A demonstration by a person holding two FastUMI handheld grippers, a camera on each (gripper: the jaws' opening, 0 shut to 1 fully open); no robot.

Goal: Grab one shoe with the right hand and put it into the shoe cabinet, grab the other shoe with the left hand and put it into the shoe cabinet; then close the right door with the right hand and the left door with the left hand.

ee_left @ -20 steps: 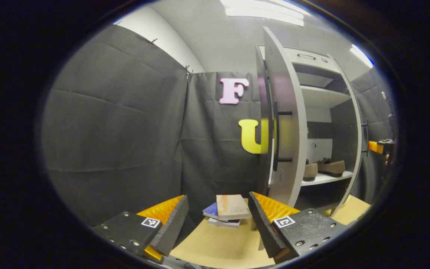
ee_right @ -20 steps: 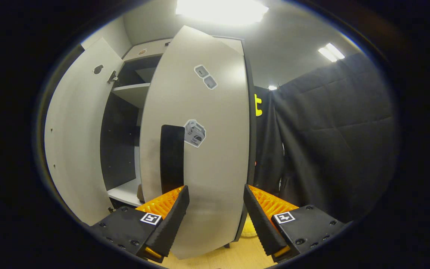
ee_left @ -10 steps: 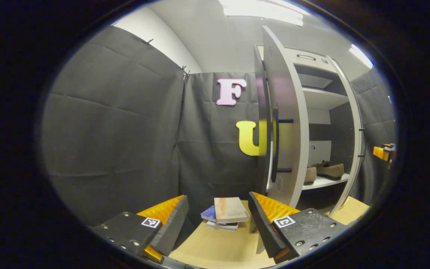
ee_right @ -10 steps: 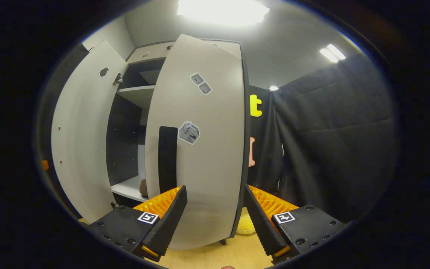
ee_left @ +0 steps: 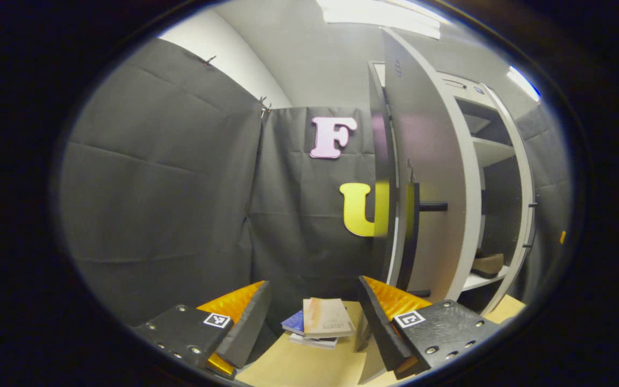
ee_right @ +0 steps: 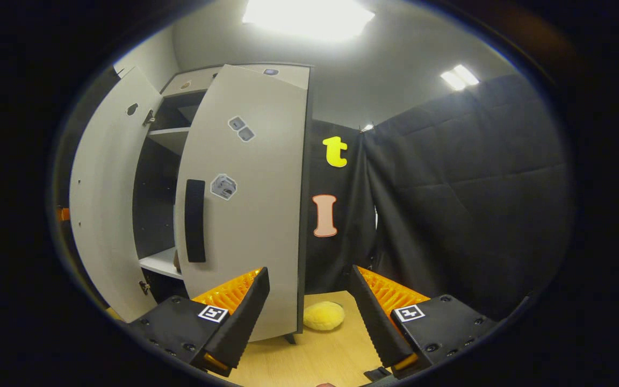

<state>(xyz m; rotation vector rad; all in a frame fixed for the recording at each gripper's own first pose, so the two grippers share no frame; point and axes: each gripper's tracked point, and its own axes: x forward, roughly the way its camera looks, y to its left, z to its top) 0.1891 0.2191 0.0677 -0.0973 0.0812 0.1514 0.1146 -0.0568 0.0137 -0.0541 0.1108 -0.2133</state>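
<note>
— What's changed since a second ago?

— The right door point(ee_right: 245, 204) has swung further toward the cabinet point(ee_right: 167, 137), and the right gripper point(ee_right: 309, 306) has drawn back from it. A second ago the door panel sat between its fingers; now the door's edge stands just past the left finger and the gap between the fingers looks onto bare floor. From the left gripper view, the left door point(ee_left: 427, 177) now covers more of the opening than before, so less of the shelves shows.

— Are the doors shut?

— No. Both are ajar. In the right gripper view a dark gap remains between the two doors, with the shelves visible through it.

— And the shoes?

— Inside the cabinet, on a low white shelf point(ee_left: 484, 279). In the left gripper view one brown shoe point(ee_left: 488, 264) shows past the door's edge. In the right gripper view a small brown bit sits on that shelf behind the door; I can't say which shoe it is.

— How do the tongs stand?

— The left gripper point(ee_left: 314, 317) has its fingers spread wide, nothing between them. It hangs near the left door's outer face, by the black handle point(ee_left: 411, 236). The right gripper is spread too, and empty.

— Anything else about?

— A stack of books point(ee_left: 320, 322) lies on the floor ahead of the left gripper, and a yellow plush point(ee_right: 323, 315) lies on the floor just beside the right door's bottom corner.
</note>
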